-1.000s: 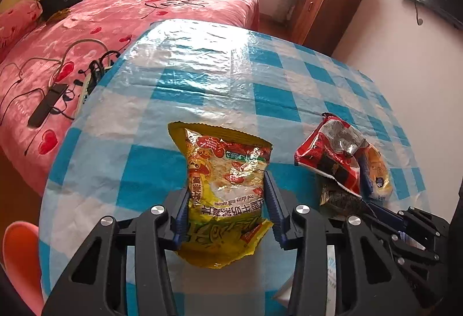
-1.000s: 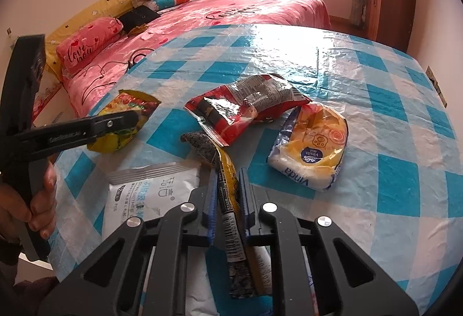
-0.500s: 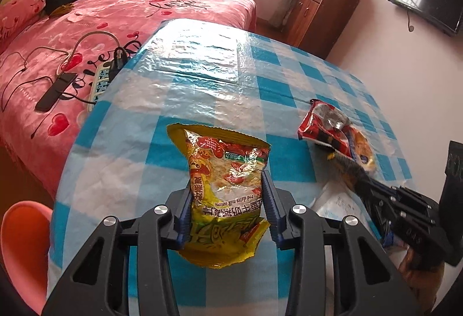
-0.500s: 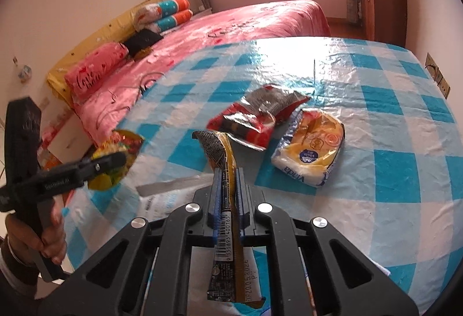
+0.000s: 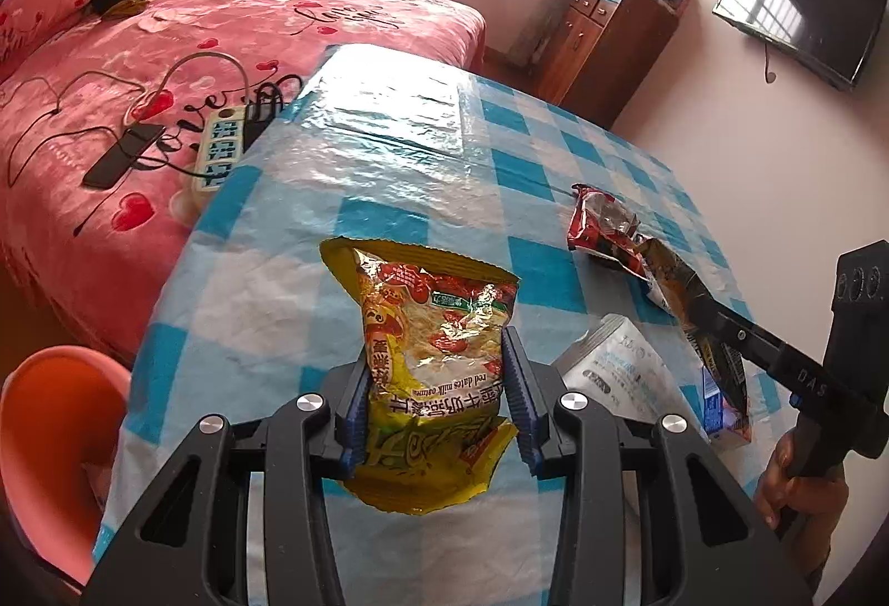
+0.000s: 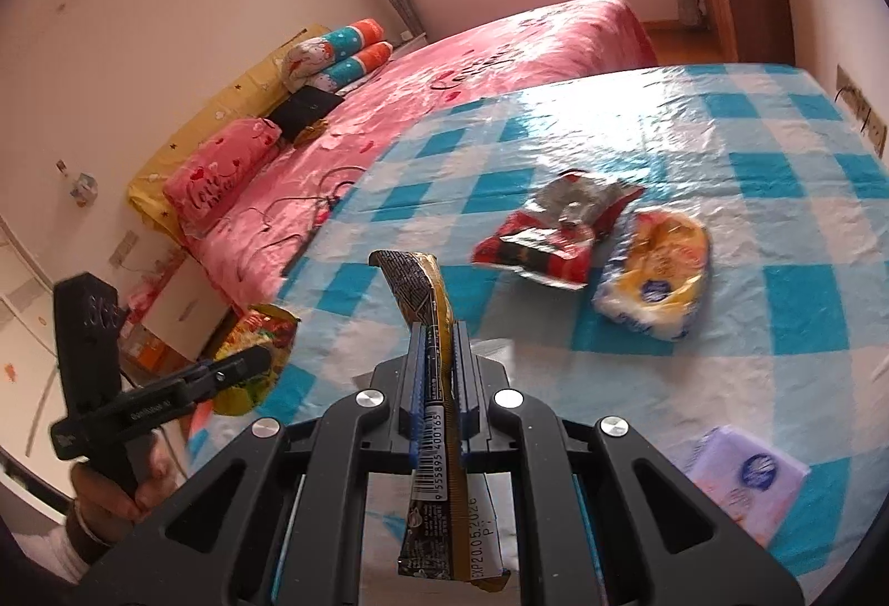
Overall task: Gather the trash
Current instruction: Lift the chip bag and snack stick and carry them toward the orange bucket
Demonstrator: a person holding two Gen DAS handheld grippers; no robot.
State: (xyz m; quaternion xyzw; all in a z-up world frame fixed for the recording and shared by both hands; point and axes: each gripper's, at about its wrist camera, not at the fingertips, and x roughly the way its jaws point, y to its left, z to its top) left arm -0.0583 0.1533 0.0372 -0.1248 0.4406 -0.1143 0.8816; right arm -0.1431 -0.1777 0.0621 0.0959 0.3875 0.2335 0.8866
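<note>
My left gripper (image 5: 436,384) is shut on a yellow oatmeal packet (image 5: 433,345), lifted clear of the blue-checked tablecloth (image 5: 389,150); the same packet (image 6: 258,345) shows at the left of the right wrist view. My right gripper (image 6: 439,372) is shut on a thin black-and-gold wrapper (image 6: 430,384), held edge-on above the table; in the left wrist view the wrapper (image 5: 675,284) hangs from that gripper (image 5: 717,322). A red crumpled wrapper (image 6: 555,234) and a yellow tissue pack (image 6: 655,284) lie on the cloth beyond it.
A white flat pouch (image 5: 617,367) lies near the table's front edge, and a pale purple tissue pack (image 6: 744,478) at the front right. A pink bed (image 5: 166,67) with a power strip (image 5: 219,150) stands left of the table. An orange stool (image 5: 50,428) sits low left.
Both grippers have risen from the table with their wrappers. The black-and-gold wrapper left the cloth and now hangs free. The left gripper drifted toward the table's left edge.
</note>
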